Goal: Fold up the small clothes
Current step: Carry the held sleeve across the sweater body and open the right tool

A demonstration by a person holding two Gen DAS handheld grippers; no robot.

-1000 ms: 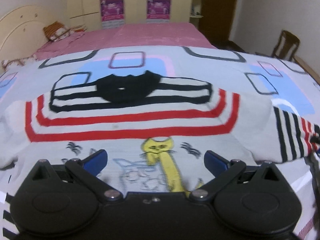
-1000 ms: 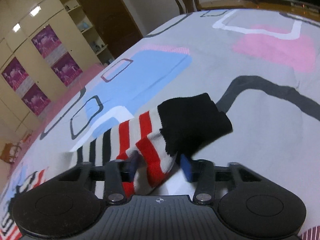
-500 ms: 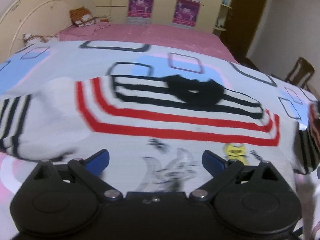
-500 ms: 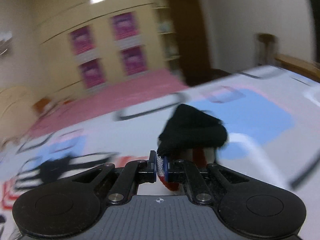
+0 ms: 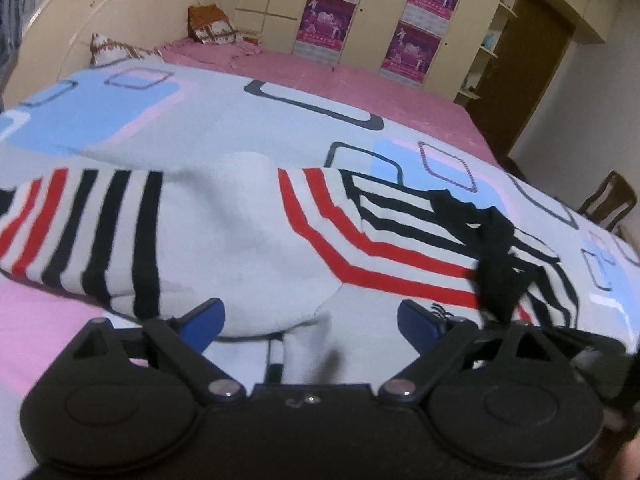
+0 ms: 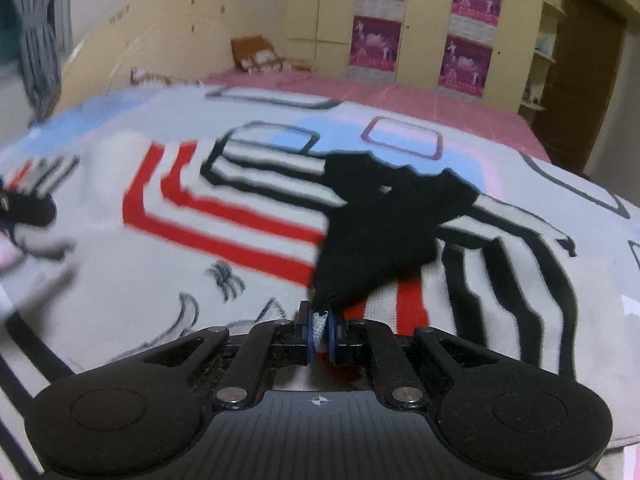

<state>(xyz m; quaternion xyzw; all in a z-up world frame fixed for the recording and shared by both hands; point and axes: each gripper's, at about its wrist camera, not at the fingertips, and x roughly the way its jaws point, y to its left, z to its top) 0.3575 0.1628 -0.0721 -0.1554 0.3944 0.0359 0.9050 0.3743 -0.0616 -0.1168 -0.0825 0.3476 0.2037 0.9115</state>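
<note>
A small white sweater (image 5: pixel 248 240) with red and black stripes lies flat on the patterned bedspread (image 5: pixel 240 128). My left gripper (image 5: pixel 310 320) hovers low over the sweater's left armpit. Its jaws are wide and closing, and the blue pads (image 5: pixel 204 316) are clear of the cloth between them. The striped left sleeve (image 5: pixel 92 232) stretches off to the left. My right gripper (image 6: pixel 319 324) is shut on the black cuff (image 6: pixel 380 240) of the other sleeve. That sleeve is drawn across the sweater's chest (image 6: pixel 224 216), over the black collar.
Beyond the bedspread lie a pink sheet (image 5: pixel 320 80), pillows (image 5: pixel 208 24) and a curved headboard (image 5: pixel 120 12). Cupboards with purple posters (image 5: pixel 328 20) and a brown door (image 5: pixel 532 60) line the far wall. A wooden chair (image 5: pixel 608 200) stands at the right.
The right gripper shut on the striped sleeve's cuff and carried it across onto the sweater's chest. The left gripper slid left along the sweater toward the other sleeve.
</note>
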